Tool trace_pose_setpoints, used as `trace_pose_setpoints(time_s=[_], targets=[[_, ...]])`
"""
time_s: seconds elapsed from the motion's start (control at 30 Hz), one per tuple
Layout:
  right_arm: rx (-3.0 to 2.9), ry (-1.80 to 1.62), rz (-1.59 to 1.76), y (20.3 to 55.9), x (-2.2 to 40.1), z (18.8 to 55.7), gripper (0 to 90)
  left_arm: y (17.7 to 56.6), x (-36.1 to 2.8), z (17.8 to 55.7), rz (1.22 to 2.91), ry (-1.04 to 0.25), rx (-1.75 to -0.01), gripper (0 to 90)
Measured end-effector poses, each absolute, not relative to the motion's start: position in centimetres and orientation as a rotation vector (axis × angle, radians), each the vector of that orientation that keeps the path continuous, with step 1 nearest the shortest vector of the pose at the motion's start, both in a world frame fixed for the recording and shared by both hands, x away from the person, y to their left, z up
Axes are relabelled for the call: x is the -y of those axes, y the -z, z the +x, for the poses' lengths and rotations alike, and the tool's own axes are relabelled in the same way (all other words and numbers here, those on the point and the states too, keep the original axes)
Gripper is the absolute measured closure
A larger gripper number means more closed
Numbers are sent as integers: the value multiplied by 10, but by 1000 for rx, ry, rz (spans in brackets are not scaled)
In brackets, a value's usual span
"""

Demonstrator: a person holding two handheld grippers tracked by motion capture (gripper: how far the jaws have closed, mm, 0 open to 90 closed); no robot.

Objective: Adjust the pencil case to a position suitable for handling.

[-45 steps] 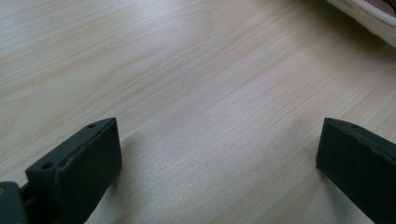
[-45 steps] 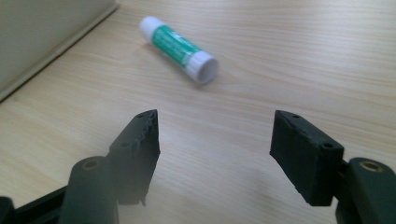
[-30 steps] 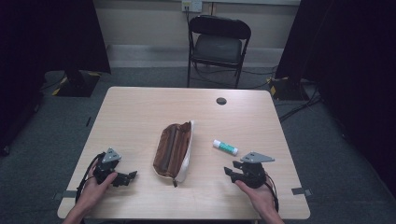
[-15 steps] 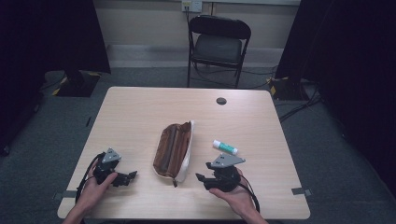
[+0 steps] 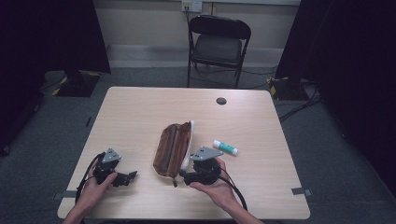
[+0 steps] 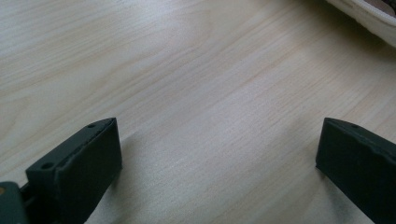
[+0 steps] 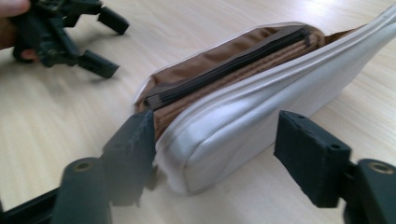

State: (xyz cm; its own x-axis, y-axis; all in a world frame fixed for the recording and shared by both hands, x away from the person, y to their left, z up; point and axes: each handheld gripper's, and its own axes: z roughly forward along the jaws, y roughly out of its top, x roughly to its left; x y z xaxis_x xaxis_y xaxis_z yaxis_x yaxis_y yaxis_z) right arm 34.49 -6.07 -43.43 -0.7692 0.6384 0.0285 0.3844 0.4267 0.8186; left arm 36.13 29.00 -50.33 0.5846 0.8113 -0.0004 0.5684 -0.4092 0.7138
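Two grippers on the table and honestly we're barely started here. My right gripper (image 5: 183, 176) has slid over to the near end of the pencil case (image 5: 173, 148), the brown one with the white side that's lying mid-table with its long axis running away from me. In the right gripper view the jaws have just been opening and now straddle that near end of the case (image 7: 243, 116): one jaw is right by the brown zipper side, the other stands off the white side with a visible gap. So the case is between them but nothing is clamped yet, as far as I can tell.

My left gripper (image 5: 125, 177) is parked near the front left of the table (image 5: 140, 112), jaws spread wide over bare wood, with a sliver of the white case edge (image 6: 369, 14) in the corner of its view. The zipper (image 7: 233, 60) looks fully shut.

A glue stick (image 5: 225, 147) lies just right of the case, untouched. My guess: grab the case, open the zip, glue stick goes in. All of that is still left to do.
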Motion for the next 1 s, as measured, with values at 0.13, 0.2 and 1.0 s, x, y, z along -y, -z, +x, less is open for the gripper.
trace_pose_setpoints(time_s=[0.13, 0.2, 1.0], targets=[[-2386, -1265, 883, 439, 60, 350, 317, 503, -290, 361, 2132, -458, -1091, 0], [-2385, -1260, 899, 441, 60, 352, 372, 503, -290, 361, 2131, -459, -1091, 0], [-2368, -1173, 1065, 456, 94, 377, 682, 503, -290, 362, 2135, -459, -1083, 0]])
